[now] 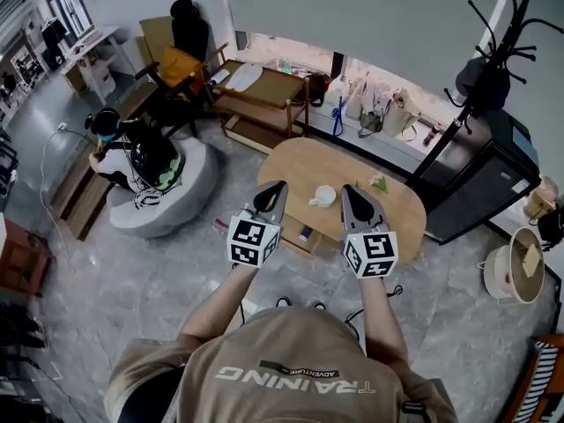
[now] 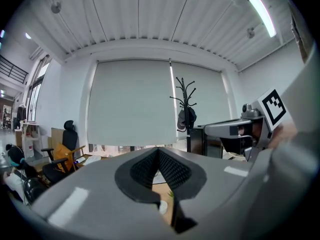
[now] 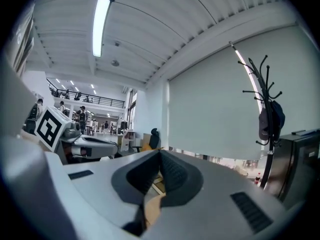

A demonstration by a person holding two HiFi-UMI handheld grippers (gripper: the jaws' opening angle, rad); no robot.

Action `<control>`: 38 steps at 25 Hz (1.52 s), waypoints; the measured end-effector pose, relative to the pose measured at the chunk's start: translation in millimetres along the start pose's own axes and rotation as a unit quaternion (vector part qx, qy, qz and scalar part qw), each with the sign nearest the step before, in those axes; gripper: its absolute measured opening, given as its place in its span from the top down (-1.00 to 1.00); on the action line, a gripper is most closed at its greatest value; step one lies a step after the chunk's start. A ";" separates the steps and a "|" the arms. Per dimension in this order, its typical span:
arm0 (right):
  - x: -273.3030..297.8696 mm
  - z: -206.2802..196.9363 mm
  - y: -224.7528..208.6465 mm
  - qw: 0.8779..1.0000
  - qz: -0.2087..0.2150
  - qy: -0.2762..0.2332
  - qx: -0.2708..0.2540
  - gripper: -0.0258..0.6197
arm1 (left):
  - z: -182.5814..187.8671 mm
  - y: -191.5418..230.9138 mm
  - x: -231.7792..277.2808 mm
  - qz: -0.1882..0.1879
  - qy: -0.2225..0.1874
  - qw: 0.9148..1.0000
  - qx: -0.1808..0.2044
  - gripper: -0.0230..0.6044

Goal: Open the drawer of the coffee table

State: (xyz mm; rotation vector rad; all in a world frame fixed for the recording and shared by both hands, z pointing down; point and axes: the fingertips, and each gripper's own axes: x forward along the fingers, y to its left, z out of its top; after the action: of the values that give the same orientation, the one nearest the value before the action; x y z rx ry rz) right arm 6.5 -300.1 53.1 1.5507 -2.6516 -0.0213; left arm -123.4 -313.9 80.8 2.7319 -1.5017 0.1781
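Observation:
An oval wooden coffee table (image 1: 401, 210) stands on the grey floor in front of me, with a white cup (image 1: 323, 196) and a small green item (image 1: 377, 181) on top. Under its near edge a wooden lower part (image 1: 291, 239) shows; I cannot tell whether it is the drawer. My left gripper (image 1: 275, 185) (image 2: 158, 150) and right gripper (image 1: 350, 189) (image 3: 160, 151) are held side by side in the air above the table's near side. Both point roughly level, are shut with pads together, and hold nothing. Neither touches the table.
A person sits by a grey beanbag (image 1: 198, 179) to the left. A wooden bench (image 1: 264, 95) and a black office chair (image 1: 181, 55) stand behind. To the right are a coat rack (image 1: 480, 69), a black cabinet (image 1: 493, 183) and a round white bin (image 1: 515, 267).

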 end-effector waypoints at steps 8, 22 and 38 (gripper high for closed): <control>1.4 -6.0 -26.1 1.000 -0.008 0.007 0.003 0.91 | 15.7 -5.9 17.6 0.003 -0.015 1.000 0.003 0.91; -8.2 4.1 -33.7 1.000 -0.005 -0.011 -0.020 0.91 | 10.6 -3.6 26.0 0.020 -0.007 1.000 0.000 0.91; -20.4 13.3 -36.6 0.999 -0.013 -0.024 -0.019 0.91 | 19.2 -23.6 22.3 0.011 -0.004 1.000 0.023 0.91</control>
State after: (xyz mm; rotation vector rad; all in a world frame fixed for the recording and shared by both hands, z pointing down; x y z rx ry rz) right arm 47.4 -300.6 37.0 1.5926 -2.6504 -0.1102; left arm -90.0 -321.4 65.1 2.7555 -1.5496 0.2038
